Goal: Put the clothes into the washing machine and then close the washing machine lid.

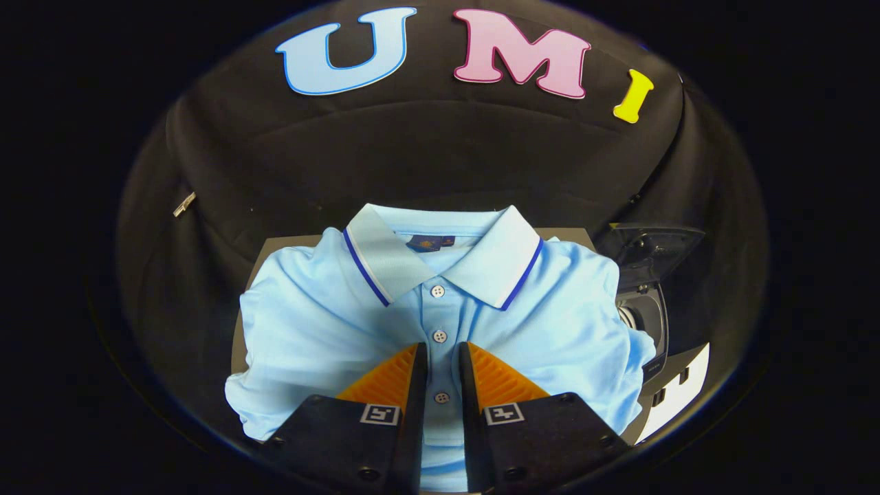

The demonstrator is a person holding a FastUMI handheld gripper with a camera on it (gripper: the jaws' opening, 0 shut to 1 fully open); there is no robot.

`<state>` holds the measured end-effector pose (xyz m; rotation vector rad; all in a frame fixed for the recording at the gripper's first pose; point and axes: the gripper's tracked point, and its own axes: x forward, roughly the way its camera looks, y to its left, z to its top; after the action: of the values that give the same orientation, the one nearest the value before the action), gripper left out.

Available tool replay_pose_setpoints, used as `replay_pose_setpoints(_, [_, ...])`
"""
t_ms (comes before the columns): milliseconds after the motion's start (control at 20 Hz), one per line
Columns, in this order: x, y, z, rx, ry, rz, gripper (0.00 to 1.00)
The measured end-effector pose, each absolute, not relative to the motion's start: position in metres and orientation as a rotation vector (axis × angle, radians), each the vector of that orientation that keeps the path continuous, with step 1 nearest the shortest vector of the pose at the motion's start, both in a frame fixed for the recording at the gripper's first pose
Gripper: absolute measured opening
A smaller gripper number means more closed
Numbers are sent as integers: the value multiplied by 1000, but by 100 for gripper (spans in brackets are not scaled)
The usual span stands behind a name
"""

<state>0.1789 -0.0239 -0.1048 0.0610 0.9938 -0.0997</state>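
Item 1: 1 gripper (443,354), 2 fingers seen nearest. The fingers are held a narrow gap apart, over the front of the shirt; whether the tips press into the fabric cannot be told. 1 square marker (380,414) is carried on the left finger and 1 marker (503,413) on the right.

Item 2: 1 light blue polo shirt (309,330), laid flat, front up, collar away from the gripper. The button strip is seen running through the gap between the fingers. 3 buttons (437,291) are counted: 1 between the fingers, 1 just at their tips, 1 beyond them below the collar. The collar (385,258) is spread open, each of its 2 wings edged with 1 dark blue stripe. 1 dark label (430,243) is sewn inside the neck.

Item 3: 1 grey surface (564,234), on which the shirt is laid; it is largely covered by the shirt, with bare strips seen at the far corners.

Item 4: 1 washing machine (646,316), seen beyond the shirt's right shoulder, beside the surface. Its dark lid (653,244) is raised, and part of the opening is seen below it. The body is partly hidden by the shirt's sleeve.

Item 5: 1 small metal clip (184,204), fixed on the black cloth wall (412,158) far to the left, well apart from the shirt.
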Motion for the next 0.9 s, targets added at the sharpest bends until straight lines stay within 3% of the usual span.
replay_pose_setpoints(50, [182,-23,-104,72,984,-111,30])
replay_pose_setpoints(150, [181,-26,-105,43,975,-93,8])
replay_pose_setpoints(900, [179,-24,-19,-10,579,-72,8])
